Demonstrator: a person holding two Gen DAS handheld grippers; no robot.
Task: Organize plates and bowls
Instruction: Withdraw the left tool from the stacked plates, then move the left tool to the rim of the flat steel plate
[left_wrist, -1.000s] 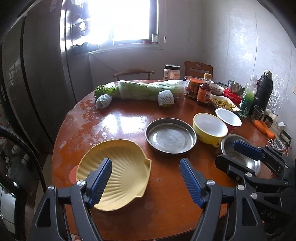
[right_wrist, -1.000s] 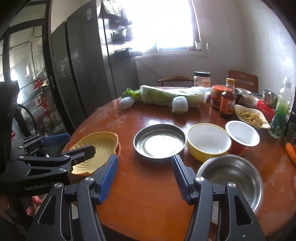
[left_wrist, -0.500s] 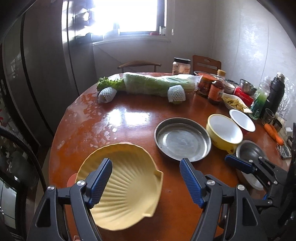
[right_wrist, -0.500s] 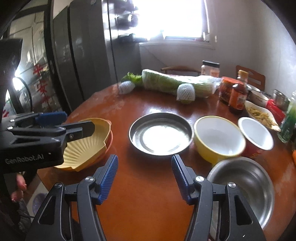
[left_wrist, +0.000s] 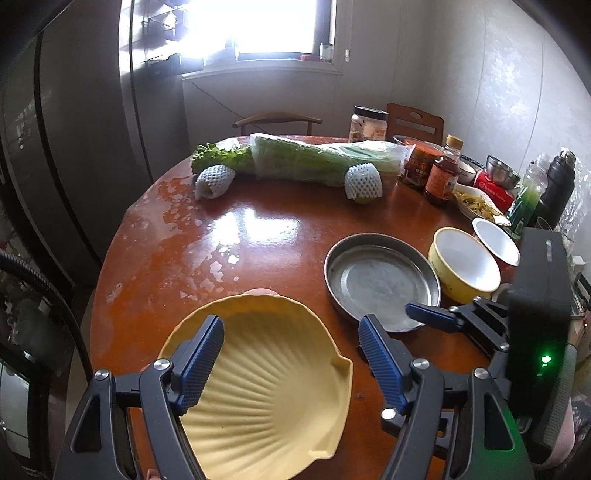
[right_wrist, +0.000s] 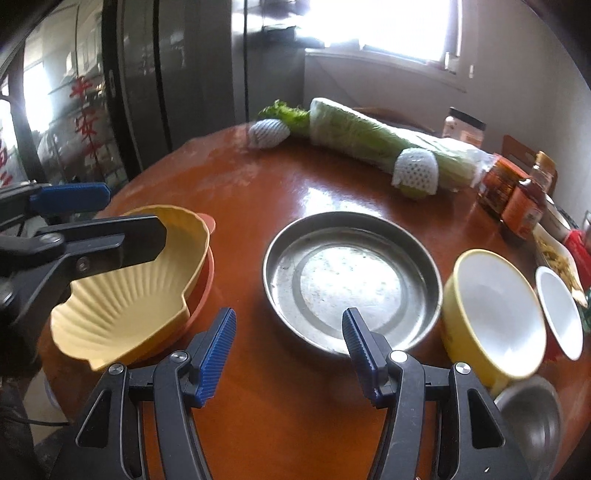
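A yellow shell-shaped plate (left_wrist: 266, 387) lies on an orange plate (right_wrist: 207, 280) at the table's near left edge. My left gripper (left_wrist: 291, 332) is open just above the shell plate's near part; it also shows in the right wrist view (right_wrist: 99, 214). A round metal plate (left_wrist: 382, 280) sits mid-table, with a yellow bowl (left_wrist: 465, 264) and a red-sided white bowl (left_wrist: 495, 245) to its right. My right gripper (right_wrist: 290, 332) is open and empty, over the table before the metal plate (right_wrist: 351, 277). A steel bowl (right_wrist: 532, 417) sits at the near right.
Wrapped greens (left_wrist: 314, 158) and two net-wrapped fruits (left_wrist: 364, 181) lie across the far side of the round wooden table (left_wrist: 229, 236). Jars, sauce bottles (left_wrist: 441, 177), a dish of food, a green bottle and a black flask crowd the far right. A dark fridge (left_wrist: 55, 129) stands left.
Both grippers have moved left and slightly forward. The left one has come closer over the shell plate; the right one has swung from the steel bowl towards the metal plate. Both stay open.
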